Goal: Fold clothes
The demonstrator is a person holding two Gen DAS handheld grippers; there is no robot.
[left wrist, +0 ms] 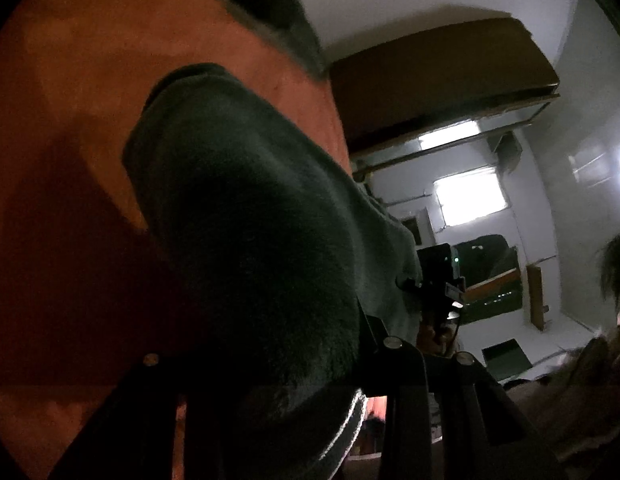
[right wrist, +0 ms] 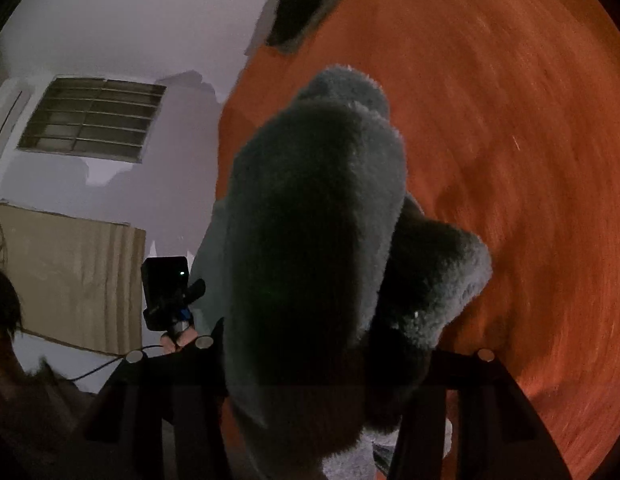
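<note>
While both grippers are pinching the fleece [left wrist: 245, 216], it is hanging above the orange surface [left wrist: 69, 160].
Left gripper [left wrist: 310, 392] and right gripper [right wrist: 310, 392] are each clamping a bunched edge, jaws part-closed; fingertips hidden. Judgement: keep the edge taut and level while folding.

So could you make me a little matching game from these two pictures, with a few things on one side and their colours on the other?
Things:
1. fleecy garment
2. bed cover
3. wall
4. curtain

Colours:
a. beige
b. orange
c. grey-green
d. white

Pairs: 1-c, 2-b, 3-d, 4-a. The garment hangs bunched between the fingers of both the left gripper and the right gripper.
</note>
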